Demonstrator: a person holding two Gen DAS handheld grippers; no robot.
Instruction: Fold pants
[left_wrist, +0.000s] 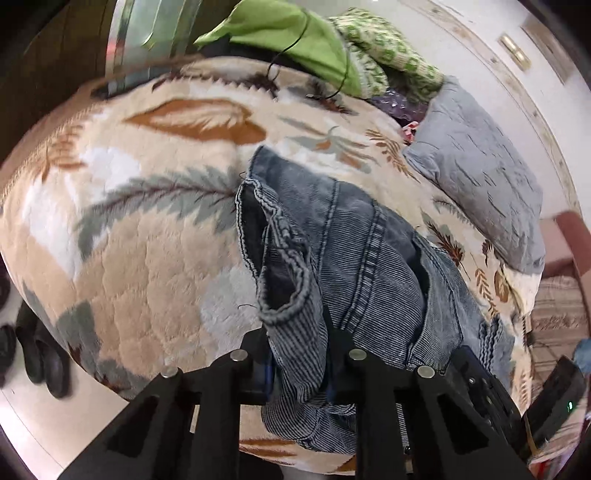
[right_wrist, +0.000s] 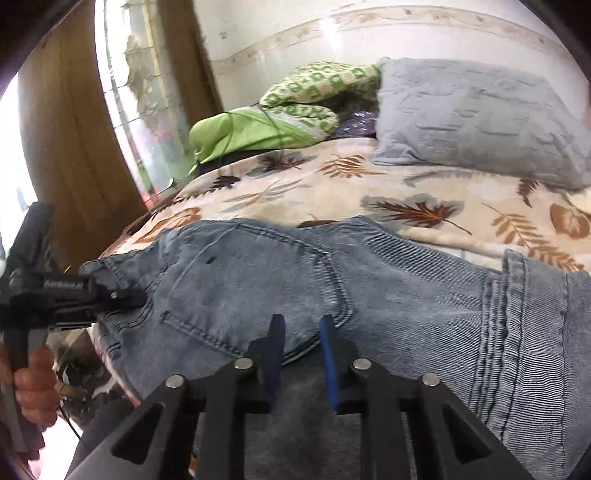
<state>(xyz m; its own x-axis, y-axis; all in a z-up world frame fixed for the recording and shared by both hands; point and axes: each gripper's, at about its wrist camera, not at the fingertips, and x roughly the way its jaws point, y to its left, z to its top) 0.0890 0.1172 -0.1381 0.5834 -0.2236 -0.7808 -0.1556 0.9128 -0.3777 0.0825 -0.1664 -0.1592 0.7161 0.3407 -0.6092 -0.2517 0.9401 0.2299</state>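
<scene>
A leaf-printed blanket (right_wrist: 369, 192) covers the bed; a grey pillow (right_wrist: 476, 118) lies at its head, beside a green-and-cream knit (right_wrist: 317, 85) and a lime-green cloth (right_wrist: 251, 129); dark shoes (left_wrist: 40, 362) sit on the floor.

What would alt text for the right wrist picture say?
Blue jeans lie across a leaf-patterned blanket; the right gripper pinches their near edge, while the left gripper grips the waistband. A grey pillow lies behind.
</scene>
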